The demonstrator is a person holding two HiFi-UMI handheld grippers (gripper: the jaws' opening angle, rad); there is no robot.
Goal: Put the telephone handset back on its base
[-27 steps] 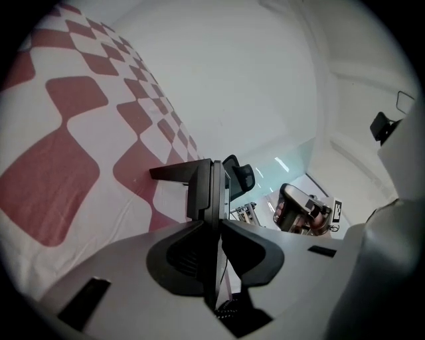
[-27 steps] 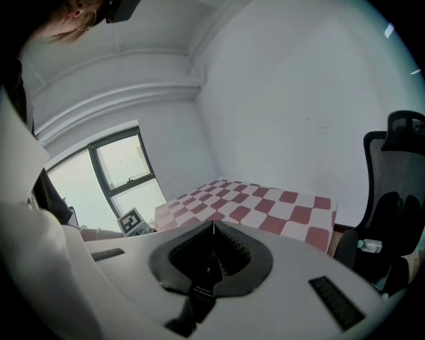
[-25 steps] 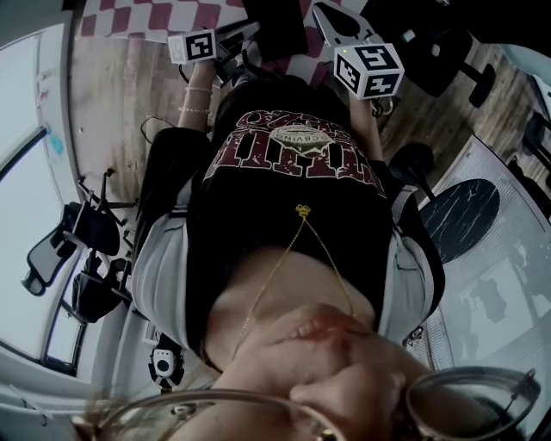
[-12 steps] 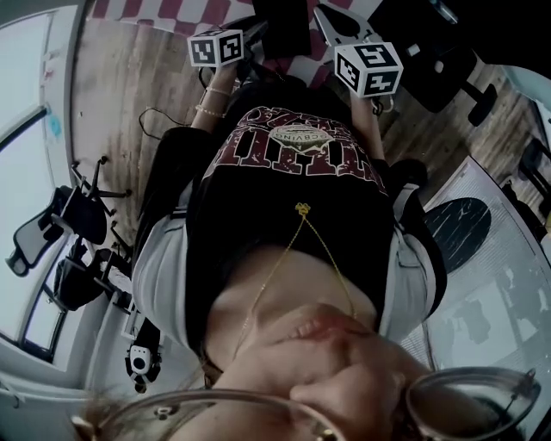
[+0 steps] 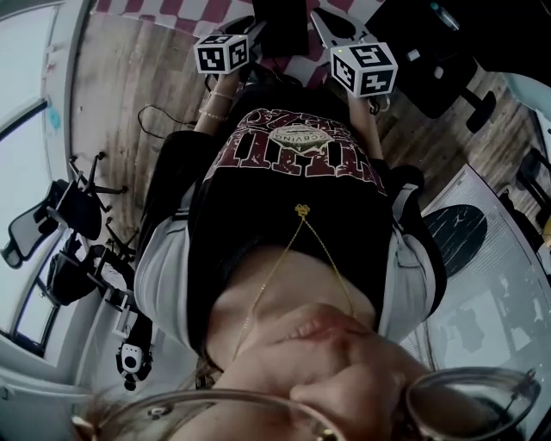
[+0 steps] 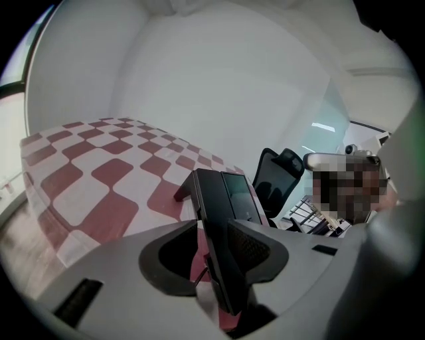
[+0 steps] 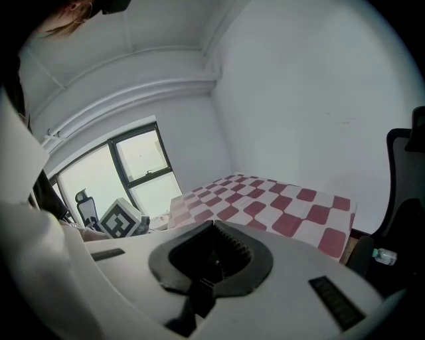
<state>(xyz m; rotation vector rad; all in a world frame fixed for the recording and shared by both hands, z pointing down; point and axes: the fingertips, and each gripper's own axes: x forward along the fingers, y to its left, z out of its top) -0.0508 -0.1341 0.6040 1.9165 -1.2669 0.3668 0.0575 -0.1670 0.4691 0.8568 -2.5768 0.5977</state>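
Observation:
A black telephone part [image 6: 222,219] with a dark screen stands tilted on the red-and-white checked cloth [image 6: 99,179]. Whether it is the handset or the base, I cannot tell. Its long edge runs down between the jaws of my left gripper [image 6: 212,227], which are opening: a gap shows on the left side, and the right pad lies close against it. In the head view the left marker cube [image 5: 222,53] and right marker cube [image 5: 364,69] flank the black telephone [image 5: 280,19]. My right gripper [image 7: 211,226] is shut, its tips together, with nothing in it.
The wearer's torso in a black printed shirt [image 5: 293,172] fills the head view. Black office chairs [image 5: 73,211] stand at the left on the wooden floor. Another office chair [image 6: 282,176] and a person are beyond the table. A window [image 7: 139,166] is behind the right gripper.
In the head view the left marker cube has moved right, closer to the black telephone. The right cube has hardly moved. The room at the left has shifted slightly.

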